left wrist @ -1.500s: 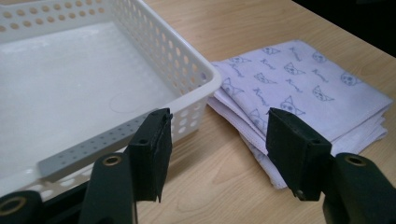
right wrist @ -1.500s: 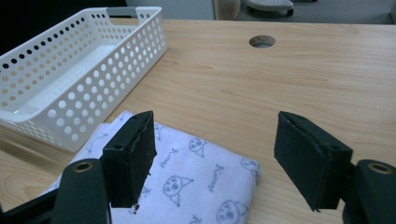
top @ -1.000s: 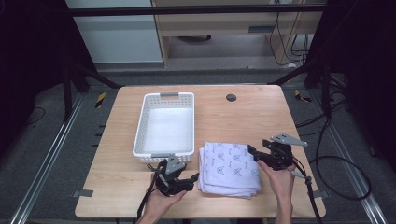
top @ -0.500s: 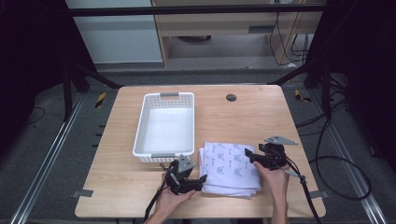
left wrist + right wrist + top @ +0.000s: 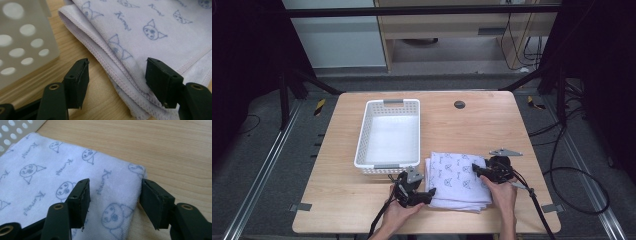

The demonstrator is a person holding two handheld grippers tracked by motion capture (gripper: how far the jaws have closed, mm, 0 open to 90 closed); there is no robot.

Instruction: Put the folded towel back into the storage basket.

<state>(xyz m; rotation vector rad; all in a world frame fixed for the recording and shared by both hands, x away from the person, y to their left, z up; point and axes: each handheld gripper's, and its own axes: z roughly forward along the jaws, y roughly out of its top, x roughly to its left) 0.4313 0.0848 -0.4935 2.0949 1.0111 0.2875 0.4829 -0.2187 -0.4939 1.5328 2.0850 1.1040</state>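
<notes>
The folded towel [image 5: 459, 181] beside the basket [image 5: 388, 135] is straddled at opposite edges by spread, unpinching jaws of the left gripper [image 5: 430, 193] and right gripper [image 5: 475, 169], the right's having just been closing, so a firm pinch is judged to be needed next.

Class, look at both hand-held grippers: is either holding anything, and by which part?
Nothing is held. Both the left hand-held gripper and right hand-held gripper stand open over edges of the folded towel.

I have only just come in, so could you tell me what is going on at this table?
A person holds a gripper in each hand at a folded printed towel on the wooden table, beside a white basket. The left gripper straddles the towel's near-left hemmed edge, jaws wide and not pressing. The right gripper sits over the towel's right corner; its jaws have just been closing, with cloth between them but not yet pinched.
</notes>
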